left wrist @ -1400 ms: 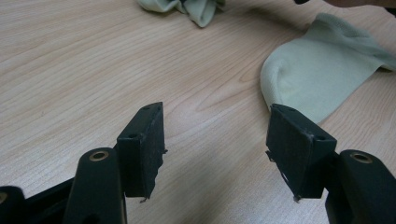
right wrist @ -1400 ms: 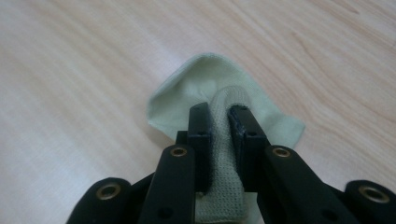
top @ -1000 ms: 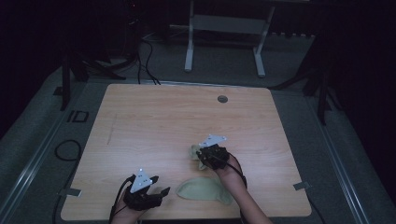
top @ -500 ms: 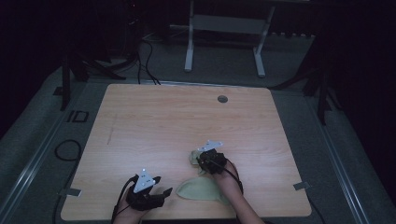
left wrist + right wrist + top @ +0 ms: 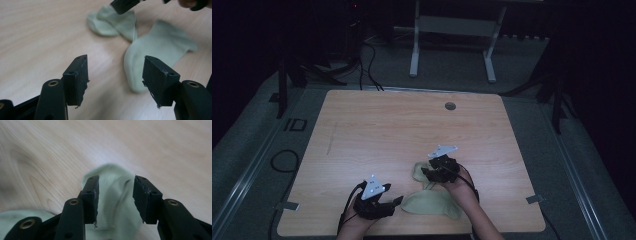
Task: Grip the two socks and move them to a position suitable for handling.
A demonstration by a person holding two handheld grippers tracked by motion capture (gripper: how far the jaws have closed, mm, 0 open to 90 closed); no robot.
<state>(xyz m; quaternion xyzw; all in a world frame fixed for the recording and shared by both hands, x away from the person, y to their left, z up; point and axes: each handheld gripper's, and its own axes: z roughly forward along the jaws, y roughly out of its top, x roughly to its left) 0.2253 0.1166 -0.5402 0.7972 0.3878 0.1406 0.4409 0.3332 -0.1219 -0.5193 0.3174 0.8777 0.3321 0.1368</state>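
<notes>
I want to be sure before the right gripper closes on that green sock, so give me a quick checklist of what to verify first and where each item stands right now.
1. Right gripper open: ok, its jaws stand apart.
2. Green sock between the right jaws: ok, fabric lies in the gap in the right gripper view.
3. Jaws low enough to pinch the fabric: cannot tell, the pictures do not show their height above the sock.
4. Left gripper free: ok, open, nothing between its jaws, bare table under them.
5. Sock's wide end clear of the left jaws: ok, it lies beyond them.
6. Sock flat on the table: not ok, it is bunched near the right gripper in the high view.
</notes>
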